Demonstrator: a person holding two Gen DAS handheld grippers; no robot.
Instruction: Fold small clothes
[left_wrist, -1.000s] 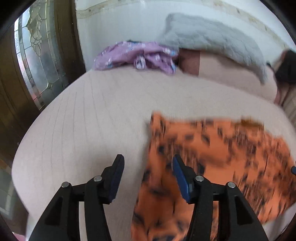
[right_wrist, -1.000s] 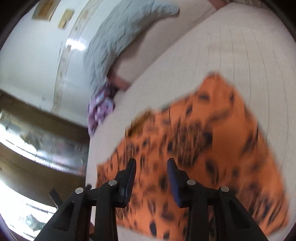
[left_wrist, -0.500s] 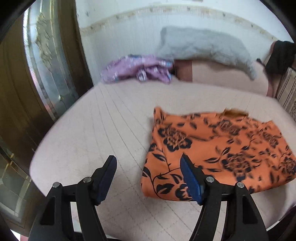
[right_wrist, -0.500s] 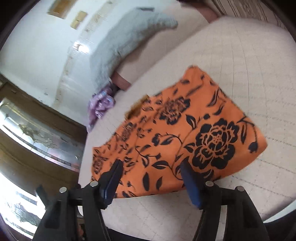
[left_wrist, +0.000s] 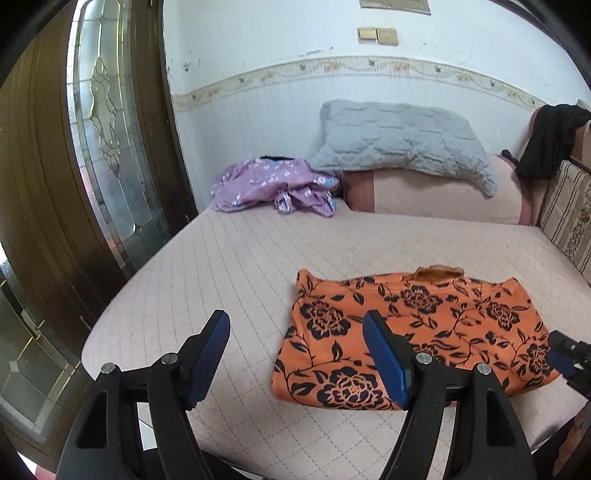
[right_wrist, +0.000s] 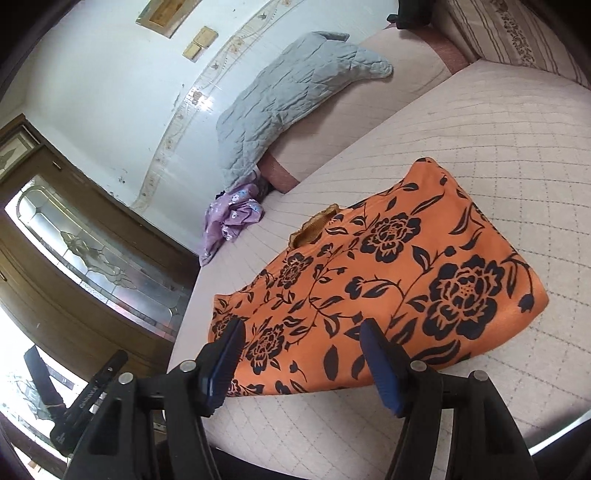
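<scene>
The orange floral garment (left_wrist: 413, 332) lay folded into a flat rectangle on the pink quilted bed (left_wrist: 240, 266), its neck opening turned toward the pillows. From where I sat it was the only piece laid out near me; the bed carried it near the front edge, with the grey quilted pillow (left_wrist: 399, 142) resting on a pink bolster (left_wrist: 436, 195) at the far end and a crumpled purple garment (left_wrist: 273, 182) beside it, well apart from the orange one.

My left gripper (left_wrist: 295, 354) hung above the bed's near edge with its jaws spread wide and nothing between them. Its right finger crossed over the garment's near left part in the view, while its left finger stood over bare quilt. My right gripper (right_wrist: 303, 360) was likewise spread wide and empty, held just short of the garment's near edge, the cloth lying ahead of and between its fingers. In the left wrist view its tip (left_wrist: 567, 354) showed at the garment's right end.

A second ago both grippers were low over the cloth, which blurred with movement and filled the lower frame; since then both had pulled back and up, their jaws had widened, and the garment had settled sharp and still.
</scene>
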